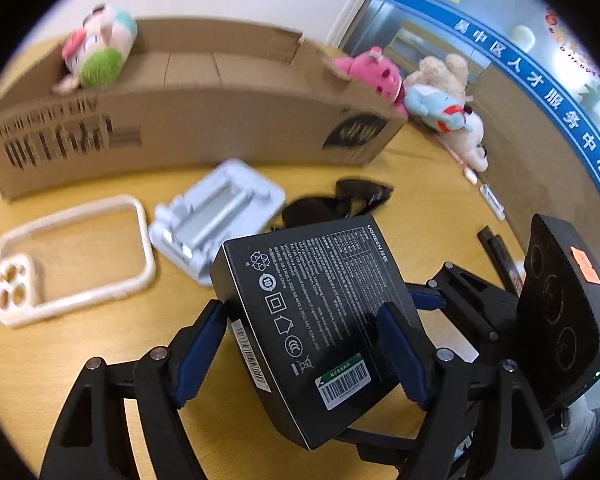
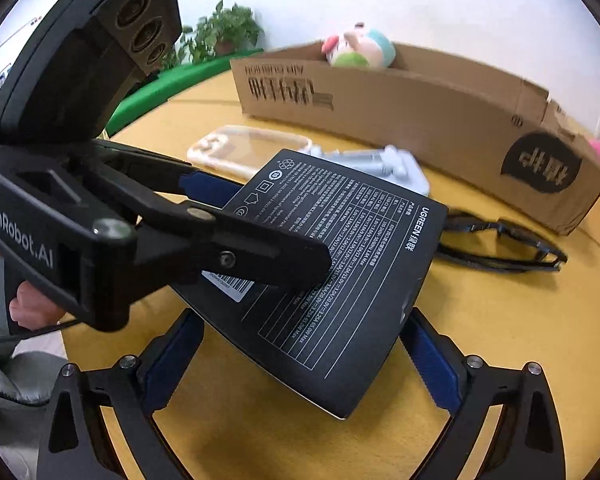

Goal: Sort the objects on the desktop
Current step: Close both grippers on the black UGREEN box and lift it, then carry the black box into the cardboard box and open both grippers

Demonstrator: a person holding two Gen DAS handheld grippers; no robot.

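A flat black printed cardboard box (image 1: 320, 320) was clamped between the blue pads of the left gripper (image 1: 306, 344), tilted above the middle of the yellow tabletop (image 1: 80, 344). The right gripper (image 2: 300, 364) stood spread wide beneath it, holding nothing. A clear phone case (image 1: 72, 260), a grey folding stand (image 1: 216, 216) and black glasses (image 2: 500, 244) lay unsorted before the long brown cardboard box (image 1: 180, 128) at the far edge, which held one plush toy (image 1: 100, 52). Sorting appeared barely begun.

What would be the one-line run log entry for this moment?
left tongs: shut on black box | right tongs: open, around box corner | box: tilted, lifted | carton: holds one plush
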